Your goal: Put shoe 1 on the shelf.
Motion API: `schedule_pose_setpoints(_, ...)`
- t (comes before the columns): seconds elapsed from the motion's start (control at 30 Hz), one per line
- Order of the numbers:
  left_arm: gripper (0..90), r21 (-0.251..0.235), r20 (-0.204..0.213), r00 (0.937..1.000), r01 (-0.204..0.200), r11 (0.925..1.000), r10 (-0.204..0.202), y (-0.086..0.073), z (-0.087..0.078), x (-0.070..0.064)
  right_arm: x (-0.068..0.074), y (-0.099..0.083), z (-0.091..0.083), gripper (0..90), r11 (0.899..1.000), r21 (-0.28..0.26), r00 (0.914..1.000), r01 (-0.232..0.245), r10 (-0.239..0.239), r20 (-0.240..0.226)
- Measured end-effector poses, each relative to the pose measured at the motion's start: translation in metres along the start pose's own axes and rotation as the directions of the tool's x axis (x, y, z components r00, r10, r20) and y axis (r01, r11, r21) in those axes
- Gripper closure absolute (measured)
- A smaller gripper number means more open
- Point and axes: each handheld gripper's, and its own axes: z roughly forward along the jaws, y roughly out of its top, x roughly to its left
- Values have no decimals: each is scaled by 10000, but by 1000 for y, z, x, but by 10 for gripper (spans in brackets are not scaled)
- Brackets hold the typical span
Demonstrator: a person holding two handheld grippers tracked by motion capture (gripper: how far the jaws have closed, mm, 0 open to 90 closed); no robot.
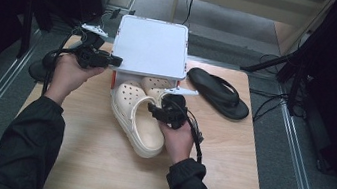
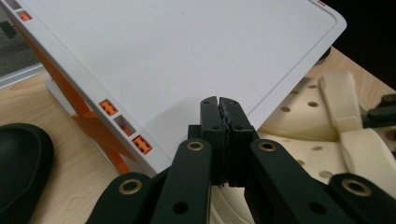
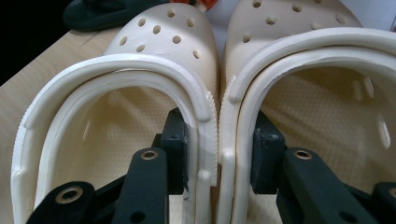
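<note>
Three cameras: one fixed overhead, one carried on each gripper.

The light wooden table (image 1: 95, 164) is seen from above the person's side, looking forward and down toward 12 o'clock, from well back. The flat white plastic rack top (image 2: 187, 56) is viewed at close range along the left gripper (image 2: 219, 103), with jaws pressed together. The pair of cream perforated foam clogs (image 3: 217, 93) is seen very near along the right gripper (image 3: 217, 151), one jaw inside each shoe. Rack top (image 1: 149, 46) and clogs (image 1: 138, 115) are shared with the overhead view; the black rubber flip-flop (image 1: 218, 93) at 2 o'clock is also seen at the right gripper view's 11 o'clock (image 3: 107, 11).
</note>
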Motion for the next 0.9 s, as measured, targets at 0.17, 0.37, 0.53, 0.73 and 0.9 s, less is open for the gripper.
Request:
schedule_pose_setpoints(0.17, 897, -3, -16, 10000, -5, 10000, 5, 0, -1, 1, -6, 15, 16, 656, 10000, 30, 9995, 27, -28, 310)
schedule_pose_setpoints(0.37, 898, 13, -39, 10000, -20, 10000, 20, 0, -1, 1, -10, 23, 33, 656, 9999, 77, 9990, -117, 113, 440)
schedule_pose_setpoints(0.53, 897, 18, -34, 10000, -16, 10000, 16, 0, -1, 1, -10, 28, 43, 656, 9997, 66, 9973, -224, 219, 696)
schedule_pose_setpoints(0.73, 897, 19, -27, 10000, 10, 10000, -10, 0, -1, 1, -11, 31, 53, 656, 9992, 87, 9950, -387, 377, 925)
schedule_pose_setpoints(0.9, 897, 26, 35, 10000, 20, 10000, -20, 0, -1, 2, -13, 30, 58, 655, 9989, 153, 9926, -446, 426, 1133)
